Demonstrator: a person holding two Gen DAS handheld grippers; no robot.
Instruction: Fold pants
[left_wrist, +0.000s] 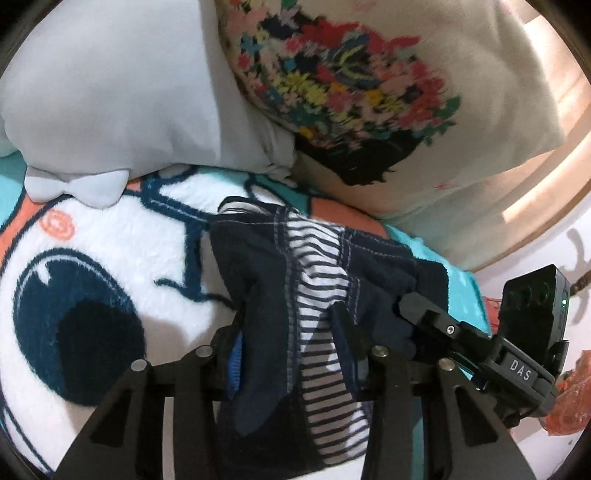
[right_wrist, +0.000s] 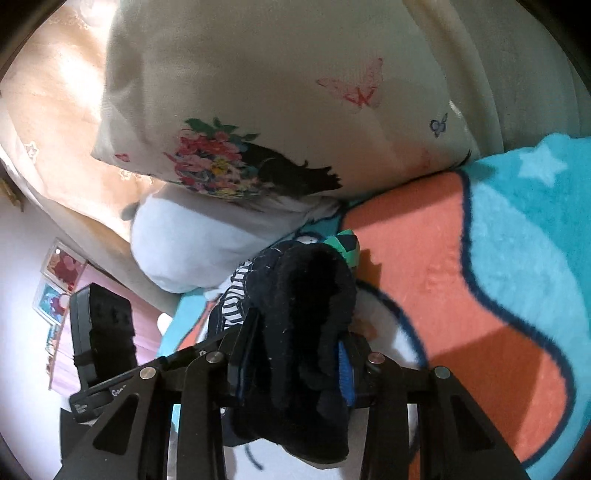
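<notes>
The pants (left_wrist: 258, 280) are dark navy with white stitching and a navy-and-white striped lining. They hang bunched between both grippers above a fleece blanket. My left gripper (left_wrist: 291, 350) is shut on the pants' edge, the cloth draped over its fingers. My right gripper (right_wrist: 295, 354) is shut on a thick bunch of the same pants (right_wrist: 306, 295). The right gripper's body also shows in the left wrist view (left_wrist: 480, 339), gripping the cloth at the right. The fingertips are hidden by cloth.
A fleece blanket (left_wrist: 92, 266) in white, teal and orange covers the bed (right_wrist: 498, 258). A floral pillow (left_wrist: 369, 92) and a plain white pillow (left_wrist: 122, 92) lie just behind. A wall with pictures (right_wrist: 59, 273) is at the left of the right wrist view.
</notes>
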